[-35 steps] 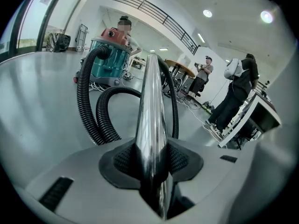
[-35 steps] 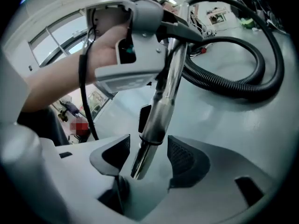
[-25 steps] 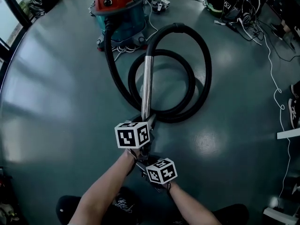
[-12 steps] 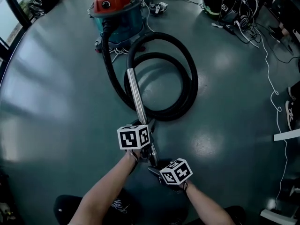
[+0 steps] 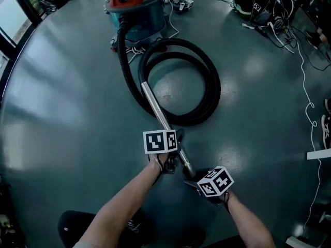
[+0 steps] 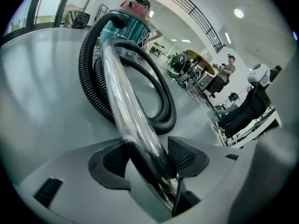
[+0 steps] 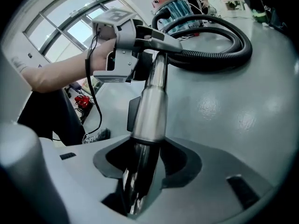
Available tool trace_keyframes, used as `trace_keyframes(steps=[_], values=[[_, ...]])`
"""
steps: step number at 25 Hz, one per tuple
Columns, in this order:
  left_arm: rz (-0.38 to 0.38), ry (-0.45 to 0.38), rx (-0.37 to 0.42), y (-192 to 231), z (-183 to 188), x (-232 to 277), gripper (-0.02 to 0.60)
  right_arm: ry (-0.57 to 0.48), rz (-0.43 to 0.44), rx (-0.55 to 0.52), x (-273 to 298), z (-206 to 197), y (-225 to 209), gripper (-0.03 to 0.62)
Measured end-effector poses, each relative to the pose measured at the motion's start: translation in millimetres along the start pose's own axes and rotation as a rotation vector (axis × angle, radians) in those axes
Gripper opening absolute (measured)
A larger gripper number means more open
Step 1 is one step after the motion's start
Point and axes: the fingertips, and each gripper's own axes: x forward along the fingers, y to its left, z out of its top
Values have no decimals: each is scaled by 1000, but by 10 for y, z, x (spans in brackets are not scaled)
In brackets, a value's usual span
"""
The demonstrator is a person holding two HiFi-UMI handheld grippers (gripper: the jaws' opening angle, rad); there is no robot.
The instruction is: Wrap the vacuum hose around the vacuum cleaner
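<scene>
Two grippers sit on one thing. Nearest, the right gripper (image 7: 145,160) has its jaws closed to a middling width on the bare end of the shiny chrome metal wand tube (image 5: 155,107). Its pads press on either side, and this grip appears to be what carries the raised end. Just ahead of those fingers along the tube is the left gripper (image 6: 148,157). Its jaws have just been opening, and the tube runs between them, but the pads look loose about it rather than clamped.

Beyond the left fingers the tube slopes away and down toward the glossy grey-green floor (image 5: 62,97), where it joins the black ribbed plastic hose (image 5: 211,87). The hose lies farther out, curled in a loose loop flat on the floor. Its far end rises into the front of the red-lidded, teal-drummed vacuum cleaner (image 5: 137,17), the thing farthest from both sets of fingers.

As for the task, I judge it barely begun. The hose is gathered beside the vacuum cleaner, joined to it only where it plugs in, and no turn goes round the drum. All of the winding is left, along with stowing the wand tube.
</scene>
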Motion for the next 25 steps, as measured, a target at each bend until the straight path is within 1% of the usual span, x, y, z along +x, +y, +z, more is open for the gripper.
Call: trace_keyframes(steps=[3,6,8,10,17,22,24,25], values=[[33,33,14,56,-74,94,268,32,-3,-19,-2,-64,-115,173],[47,57,33,95,-132,165,284,62,-4,-40,15,-119,-219,173],[53,64,60,101,-134,205,307,78,-8,-55,19,-132,-300,173],[52,63,74,91,-105,239,313,87,-20,-73,2,-113,-388,173],[22,104,100,28,-57,335,352,114,-106,-156,-129,-61,-684,173],[-12,133,123,-26,-44,343,374,116,-142,-185,-246,-30,-818,173],[-30,160,163,-35,-54,319,380,122,-171,-200,-313,-40,-902,173],[-32,170,199,-28,-47,298,380,125,-190,-209,-357,-38,-954,173]])
